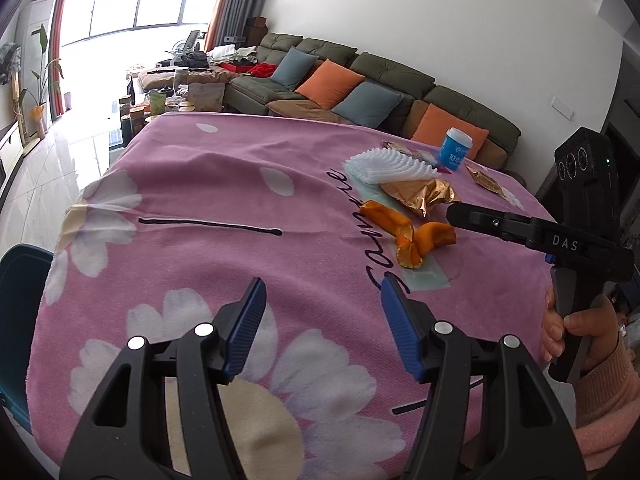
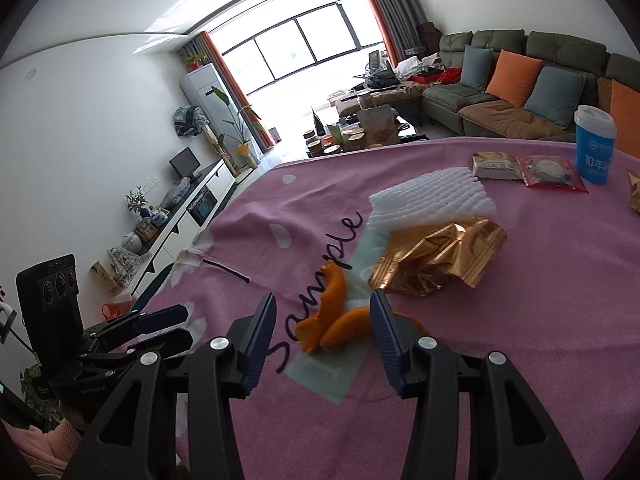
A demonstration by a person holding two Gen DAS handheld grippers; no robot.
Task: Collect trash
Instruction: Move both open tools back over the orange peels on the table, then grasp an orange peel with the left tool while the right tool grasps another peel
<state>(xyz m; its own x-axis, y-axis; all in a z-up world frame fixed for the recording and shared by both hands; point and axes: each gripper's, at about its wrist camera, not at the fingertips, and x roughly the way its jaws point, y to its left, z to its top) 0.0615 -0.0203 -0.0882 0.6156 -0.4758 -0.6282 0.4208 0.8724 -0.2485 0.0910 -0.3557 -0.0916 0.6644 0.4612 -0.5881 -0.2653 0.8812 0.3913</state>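
Observation:
Orange peel [image 1: 404,236] [image 2: 332,320] lies on the pink flowered tablecloth [image 1: 200,200] [image 2: 520,320]. Just behind it sit a crumpled gold wrapper [image 1: 420,196] [image 2: 436,260] and a white foam fruit net [image 1: 392,166] [image 2: 428,200]. My right gripper [image 2: 324,320] [image 1: 456,216] hovers over the peel, open, and the peel shows between its blue pads without being pressed. My left gripper [image 1: 324,312] [image 2: 164,328] is open over bare cloth to the left of the peel, with nothing between its fingers.
A blue cup [image 1: 456,148] [image 2: 594,144], a beige snack packet [image 2: 496,166], a red packet [image 2: 552,172] and another gold wrapper [image 1: 486,180] lie at the table's far side. A dark teal object [image 1: 20,320] stands by the table's left edge. A sofa [image 1: 400,80] is behind.

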